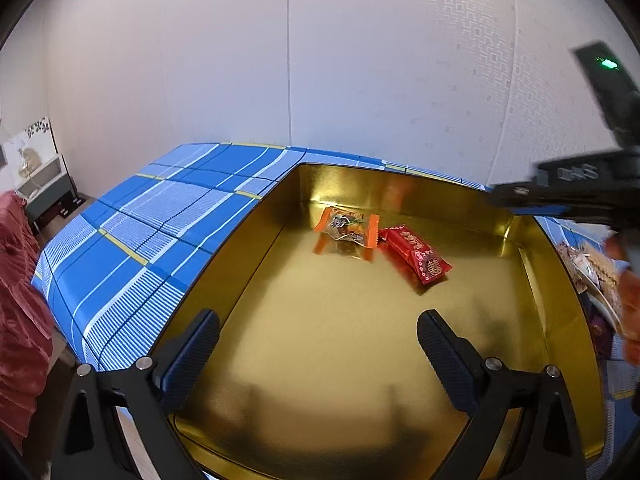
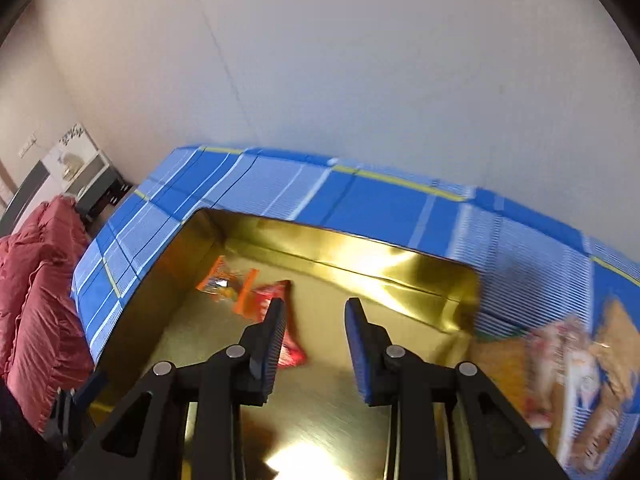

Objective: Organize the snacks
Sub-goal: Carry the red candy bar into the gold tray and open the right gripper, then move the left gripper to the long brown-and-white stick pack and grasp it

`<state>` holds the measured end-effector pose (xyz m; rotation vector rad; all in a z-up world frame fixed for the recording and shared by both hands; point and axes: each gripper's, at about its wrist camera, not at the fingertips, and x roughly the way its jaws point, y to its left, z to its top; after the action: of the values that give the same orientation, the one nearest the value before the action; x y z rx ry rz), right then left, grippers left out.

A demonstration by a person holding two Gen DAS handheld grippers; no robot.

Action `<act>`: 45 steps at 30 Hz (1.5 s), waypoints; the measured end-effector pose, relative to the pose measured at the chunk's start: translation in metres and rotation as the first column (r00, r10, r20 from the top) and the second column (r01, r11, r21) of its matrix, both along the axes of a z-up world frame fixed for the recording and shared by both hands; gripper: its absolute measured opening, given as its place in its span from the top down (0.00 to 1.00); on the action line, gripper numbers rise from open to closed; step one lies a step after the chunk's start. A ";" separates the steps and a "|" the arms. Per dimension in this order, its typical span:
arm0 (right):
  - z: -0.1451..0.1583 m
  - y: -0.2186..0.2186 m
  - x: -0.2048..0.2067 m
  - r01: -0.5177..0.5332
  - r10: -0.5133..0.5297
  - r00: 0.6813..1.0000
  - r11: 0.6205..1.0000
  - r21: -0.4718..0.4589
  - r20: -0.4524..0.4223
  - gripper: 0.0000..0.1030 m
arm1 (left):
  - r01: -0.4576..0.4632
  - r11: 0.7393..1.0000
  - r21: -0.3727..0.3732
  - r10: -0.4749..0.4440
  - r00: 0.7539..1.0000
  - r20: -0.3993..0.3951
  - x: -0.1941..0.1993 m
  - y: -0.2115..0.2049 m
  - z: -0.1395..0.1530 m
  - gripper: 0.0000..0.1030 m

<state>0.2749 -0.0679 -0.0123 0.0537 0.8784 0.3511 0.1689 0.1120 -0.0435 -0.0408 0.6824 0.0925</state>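
A gold tin box (image 1: 568, 304) (image 2: 400, 264) sits on a table with a blue plaid cloth (image 1: 132, 240) (image 2: 360, 200). Inside, at its far side, lie an orange-ended clear candy (image 1: 347, 229) (image 2: 226, 282) and a red snack packet (image 1: 416, 254) (image 2: 268, 298), side by side. My left gripper (image 1: 318, 328) is open and empty above the tin's near floor. My right gripper (image 2: 316, 308) is open and empty over the tin, its left finger in front of the red packet; its body (image 1: 580, 184) shows at the right of the left wrist view.
More snack packets (image 2: 580, 372) (image 1: 596, 272) lie on the cloth right of the tin. A red quilted cushion (image 1: 20, 312) (image 2: 44, 280) is at the left, beyond the table edge. A wall stands close behind the table.
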 end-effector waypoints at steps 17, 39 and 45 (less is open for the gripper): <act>-0.027 -0.188 -0.118 0.324 -0.321 0.946 0.943 -0.077 0.050 0.70 | 0.068 0.997 0.027 -0.068 0.998 -0.013 -0.019 -0.029 0.003 0.03; -0.047 -0.227 -0.078 0.508 -0.506 0.860 0.862 0.006 -0.058 0.26 | 0.292 0.956 0.041 -0.290 0.956 -0.043 -0.066 -0.138 0.043 0.00; -0.061 -0.218 -0.088 0.486 -0.488 0.873 0.871 -0.076 -0.016 0.29 | 0.336 0.939 0.067 -0.332 0.941 -0.065 -0.071 -0.156 0.045 0.00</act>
<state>0.1867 -0.2857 -0.0736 0.2144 0.8785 -0.1568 0.0983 -0.0436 0.0010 0.1524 0.7294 -0.2085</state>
